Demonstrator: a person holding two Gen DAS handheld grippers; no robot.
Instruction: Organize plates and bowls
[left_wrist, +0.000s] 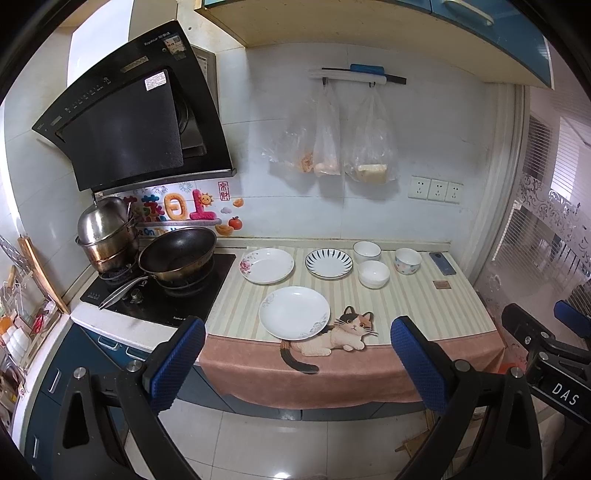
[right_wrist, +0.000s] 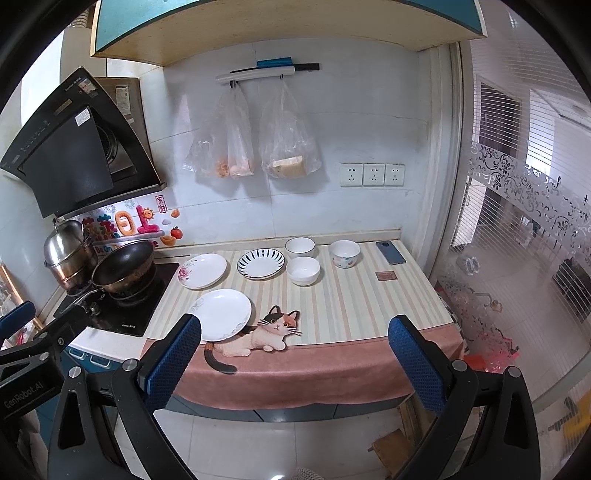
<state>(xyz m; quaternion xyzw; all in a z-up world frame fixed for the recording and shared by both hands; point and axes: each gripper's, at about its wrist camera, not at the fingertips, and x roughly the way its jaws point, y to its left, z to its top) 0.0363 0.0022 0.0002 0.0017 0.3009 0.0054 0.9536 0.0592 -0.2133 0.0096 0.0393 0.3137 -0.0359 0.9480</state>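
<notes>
Three plates lie on the striped counter cloth (left_wrist: 406, 306): a plain white plate (left_wrist: 294, 312) (right_wrist: 221, 314) near the front, a rose-patterned plate (left_wrist: 267, 265) (right_wrist: 202, 270) and a blue-striped plate (left_wrist: 328, 262) (right_wrist: 260, 263) behind it. Three bowls stand to the right: a white bowl with dark rim (left_wrist: 366, 251) (right_wrist: 300, 247), a white bowl (left_wrist: 373, 273) (right_wrist: 303, 270) and a flowered bowl (left_wrist: 407, 260) (right_wrist: 344, 253). My left gripper (left_wrist: 297, 367) and right gripper (right_wrist: 295, 363) are open and empty, held back off the counter's front edge.
A wok (left_wrist: 177, 254) and stacked steel pots (left_wrist: 107, 232) sit on the hob at left under a black hood (left_wrist: 129, 122). A phone (left_wrist: 442, 263) and a small brown square (left_wrist: 441, 284) lie at the counter's right. Plastic bags (left_wrist: 328, 140) hang on the wall.
</notes>
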